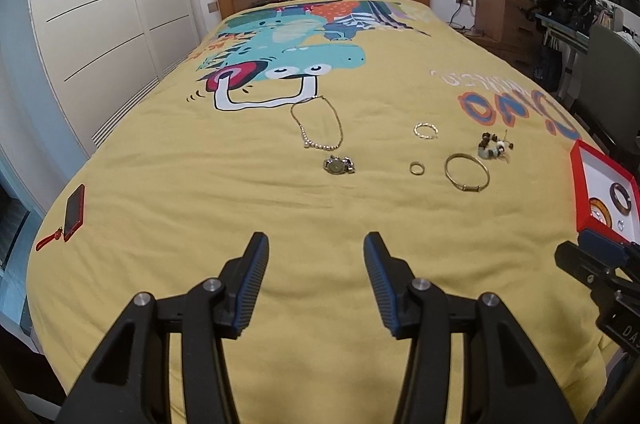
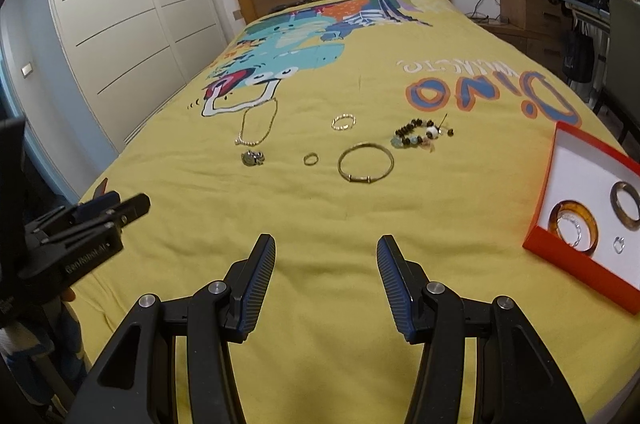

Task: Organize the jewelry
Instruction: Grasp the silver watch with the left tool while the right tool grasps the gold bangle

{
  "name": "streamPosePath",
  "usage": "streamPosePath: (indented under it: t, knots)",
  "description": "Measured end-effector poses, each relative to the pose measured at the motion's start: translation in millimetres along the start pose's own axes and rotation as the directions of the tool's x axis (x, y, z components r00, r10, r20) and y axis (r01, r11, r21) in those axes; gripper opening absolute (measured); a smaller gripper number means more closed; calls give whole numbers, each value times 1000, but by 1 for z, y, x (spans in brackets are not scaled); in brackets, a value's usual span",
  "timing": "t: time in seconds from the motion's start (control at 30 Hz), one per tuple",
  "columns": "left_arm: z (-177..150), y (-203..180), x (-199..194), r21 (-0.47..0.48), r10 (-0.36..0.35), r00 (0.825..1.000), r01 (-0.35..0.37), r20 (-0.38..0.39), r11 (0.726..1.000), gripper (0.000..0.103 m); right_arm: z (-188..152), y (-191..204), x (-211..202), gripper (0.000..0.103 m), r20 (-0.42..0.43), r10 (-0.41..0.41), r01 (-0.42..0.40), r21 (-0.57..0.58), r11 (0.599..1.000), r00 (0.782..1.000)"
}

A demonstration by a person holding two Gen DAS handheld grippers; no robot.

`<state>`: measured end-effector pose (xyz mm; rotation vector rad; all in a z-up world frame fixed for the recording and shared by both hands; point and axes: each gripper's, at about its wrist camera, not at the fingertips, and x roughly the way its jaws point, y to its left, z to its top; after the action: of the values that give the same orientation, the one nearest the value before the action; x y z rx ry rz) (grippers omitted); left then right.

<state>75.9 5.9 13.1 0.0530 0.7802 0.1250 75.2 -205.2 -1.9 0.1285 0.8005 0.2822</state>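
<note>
A bed point(image 2: 360, 284) covered by a yellow cartoon-print bedspread point(image 1: 200, 183) fills both views, and everything to be sorted lies on it. At the right edge sits a red box point(image 2: 541, 191) with a white lining, already holding two dark bangles, an amber one point(image 2: 591, 224) and a brown one point(image 2: 634, 203), plus a small silver ring point(image 2: 619, 244).

Both tools hover over the near end of the bed with nothing between their fingers: the left gripper point(image 1: 316, 244) has its jaws apart, and the right gripper point(image 2: 326, 244) stands equally open and empty.

Still loose, well ahead of both tools, are a pearl and chain necklace point(image 1: 318, 125), a gold bangle point(image 2: 366, 159), a beaded bracelet point(image 2: 420, 133), a watch point(image 1: 339, 165), a thin gold hoop point(image 2: 343, 122) and a small gold ring point(image 2: 311, 158). A phone point(image 1: 75, 212) in a red case lies apart at the left edge.

The likely trouble comes from the soft bedding. Pressing down on the small ring or hoop could sink it into the fabric, so the fingers pinch cloth instead of metal. The necklace may slip or tangle if caught by a single strand. Dragging the bedspread could shift neighbouring pieces or tilt the box near the edge.
</note>
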Motion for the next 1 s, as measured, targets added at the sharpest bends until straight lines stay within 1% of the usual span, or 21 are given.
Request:
streamPosePath:
  t: [0.17,0.27,0.4,0.5,0.77,0.93,1.0]
  knots:
    - [-1,0,8,-2,3,1000,-3,-20,1000,48,0,-6,10,53,-7,-8,8,14,1000,1000]
    - [-7,1,20,-3,2,999,-2,-52,1000,48,-1,-11,16,53,-16,-10,10,24,1000,1000]
    - [-12,5,44,-24,-34,992,31,-122,999,48,-2,-17,28,53,-40,-13,14,33,999,999]
    - [-9,6,59,-23,-53,989,50,-138,998,48,2,-25,36,53,-47,-23,25,45,999,999]
    - [28,10,118,-80,-106,981,94,-164,992,48,29,-55,69,53,-61,-65,69,70,995,996]
    - [48,12,152,-110,-129,977,111,-170,988,48,48,-69,99,53,-88,-67,74,81,994,994]
    - [56,11,165,-119,-151,973,132,-175,984,48,54,-71,111,53,-98,-61,70,85,994,993]
